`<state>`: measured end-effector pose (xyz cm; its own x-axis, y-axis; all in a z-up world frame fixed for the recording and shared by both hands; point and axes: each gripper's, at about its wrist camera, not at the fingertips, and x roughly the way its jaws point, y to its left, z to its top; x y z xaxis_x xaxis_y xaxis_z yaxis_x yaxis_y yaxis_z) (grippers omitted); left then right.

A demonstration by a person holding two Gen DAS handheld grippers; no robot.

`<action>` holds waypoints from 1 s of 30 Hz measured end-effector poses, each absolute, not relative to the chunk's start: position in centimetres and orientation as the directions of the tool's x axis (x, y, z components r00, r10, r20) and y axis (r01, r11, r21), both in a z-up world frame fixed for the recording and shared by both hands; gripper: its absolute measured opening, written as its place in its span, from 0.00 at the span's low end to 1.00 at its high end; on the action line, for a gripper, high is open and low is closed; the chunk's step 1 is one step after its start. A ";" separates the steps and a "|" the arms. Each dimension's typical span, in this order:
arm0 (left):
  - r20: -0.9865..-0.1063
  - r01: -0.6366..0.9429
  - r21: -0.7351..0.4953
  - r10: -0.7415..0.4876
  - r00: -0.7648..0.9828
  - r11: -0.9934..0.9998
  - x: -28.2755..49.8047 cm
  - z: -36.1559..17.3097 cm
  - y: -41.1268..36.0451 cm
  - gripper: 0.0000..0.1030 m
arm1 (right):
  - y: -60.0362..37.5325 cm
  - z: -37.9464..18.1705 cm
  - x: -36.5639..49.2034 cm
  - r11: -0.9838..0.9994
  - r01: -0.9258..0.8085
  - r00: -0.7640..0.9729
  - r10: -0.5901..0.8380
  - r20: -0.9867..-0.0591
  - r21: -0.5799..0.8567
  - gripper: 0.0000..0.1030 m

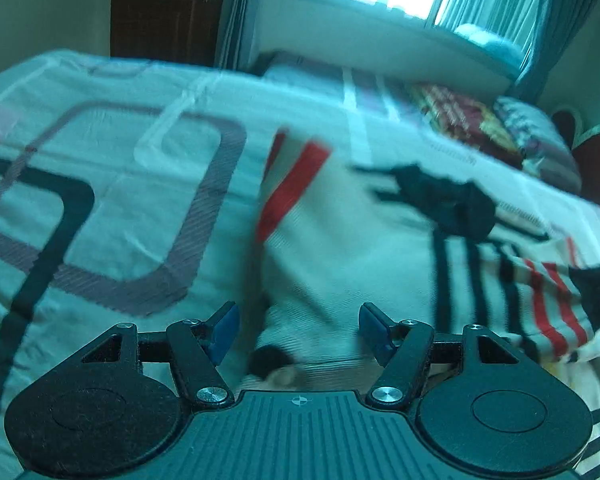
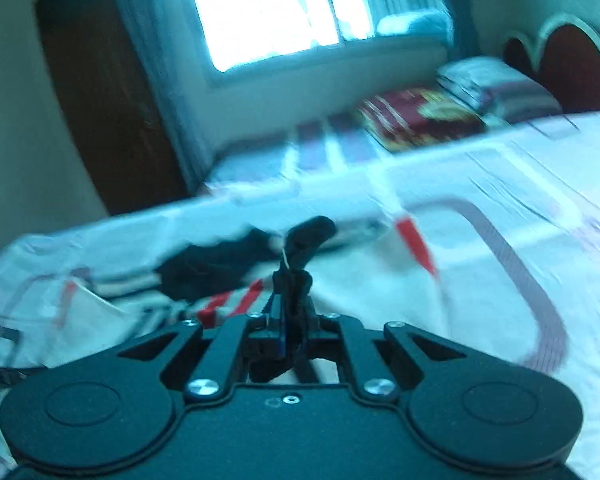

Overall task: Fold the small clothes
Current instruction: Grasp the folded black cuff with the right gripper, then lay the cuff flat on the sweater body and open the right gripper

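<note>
Right gripper point(image 2: 290, 280) clenched on a black fabric edge of the small white garment with red and dark stripes point(image 1: 340, 240), lying on the patterned bedsheet point(image 1: 120, 160); left gripper point(image 1: 299, 334) released above the garment's near part; thin pinch may slip, spoiling the fold.

Left gripper point(image 1: 299, 332) agape, right gripper point(image 2: 291, 280) clamped.

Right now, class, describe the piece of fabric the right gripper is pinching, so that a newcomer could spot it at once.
Start at the bed with the patterned bedspread under the bright window. On it lies a pale garment with red trim. The right gripper is shut on the black fabric piece at that garment's near edge: a dark, narrow strip sticking up above the fingertips, unlike the flat cloth around it.
</note>
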<state>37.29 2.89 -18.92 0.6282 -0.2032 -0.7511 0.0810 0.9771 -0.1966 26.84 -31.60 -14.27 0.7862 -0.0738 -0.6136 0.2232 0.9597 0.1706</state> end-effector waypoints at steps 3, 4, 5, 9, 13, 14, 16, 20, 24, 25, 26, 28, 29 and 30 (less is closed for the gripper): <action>-0.772 0.060 -0.218 -0.210 0.600 0.974 37.7 -20.7 2.9 0.64 | -32.2 -16.5 27.0 0.958 0.240 0.730 -0.071 -0.680 0.157 0.07; -0.767 0.055 -0.228 -0.215 0.604 0.972 37.6 -20.8 3.1 0.64 | -32.4 -16.7 26.8 0.955 0.240 0.731 -0.060 -0.679 0.174 0.11; -0.763 0.049 -0.239 -0.219 0.608 0.970 37.6 -20.9 3.2 0.64 | -32.6 -16.7 26.4 0.952 0.238 0.734 -0.047 -0.677 0.192 0.14; -0.757 0.044 -0.254 -0.227 0.612 0.966 38.0 -20.7 3.5 0.33 | -33.7 -16.3 25.8 0.933 0.235 0.750 0.003 -0.662 0.271 0.23; -0.755 0.039 -0.255 -0.224 0.616 0.966 38.0 -20.8 3.2 0.29 | -33.9 -16.7 25.8 0.919 0.240 0.738 0.036 -0.674 0.312 0.23; -0.748 0.037 -0.257 -0.223 0.625 0.966 37.9 -20.7 3.2 0.27 | -33.8 -16.6 25.8 0.920 0.236 0.742 0.038 -0.670 0.313 0.23; -0.741 0.023 -0.265 -0.219 0.635 0.964 37.7 -20.7 3.8 0.24 | -33.0 -16.3 26.0 0.933 0.218 0.762 0.022 -0.648 0.288 0.14; -0.742 0.003 -0.277 -0.217 0.634 0.961 37.8 -20.9 4.0 0.24 | -33.4 -17.5 26.5 0.947 0.257 0.718 -0.053 -0.694 0.193 0.13; -0.705 -0.004 -0.264 -0.190 0.684 0.965 37.1 -19.0 4.1 0.25 | -33.8 -16.2 25.5 0.947 0.256 0.756 -0.073 -0.650 0.192 0.20; -0.696 0.004 -0.278 -0.204 0.689 0.961 37.3 -18.5 4.1 0.34 | -34.4 -16.1 25.7 0.937 0.249 0.757 -0.031 -0.652 0.244 0.24; -0.695 0.014 -0.288 -0.219 0.685 0.958 37.7 -18.2 4.0 0.48 | -34.8 -16.3 26.2 0.927 0.246 0.738 0.011 -0.675 0.284 0.26; -0.687 -0.003 -0.272 -0.191 0.701 0.962 38.4 -17.8 3.6 0.82 | -35.2 -17.1 27.1 0.911 0.248 0.700 0.068 -0.711 0.331 0.29; -0.671 -0.001 -0.258 -0.179 0.719 0.966 38.7 -17.6 3.4 0.82 | -35.1 -17.1 27.1 0.912 0.249 0.705 0.061 -0.706 0.327 0.30; -0.668 0.008 -0.252 -0.180 0.722 0.968 39.3 -17.5 3.2 0.82 | -35.0 -17.2 27.2 0.916 0.244 0.709 0.055 -0.703 0.318 0.30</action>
<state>39.34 3.16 -17.51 0.7219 -0.1798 -0.6682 0.0081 0.9678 -0.2517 27.16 -34.95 -17.18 0.7092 0.0549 -0.7029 0.2444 0.9160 0.3182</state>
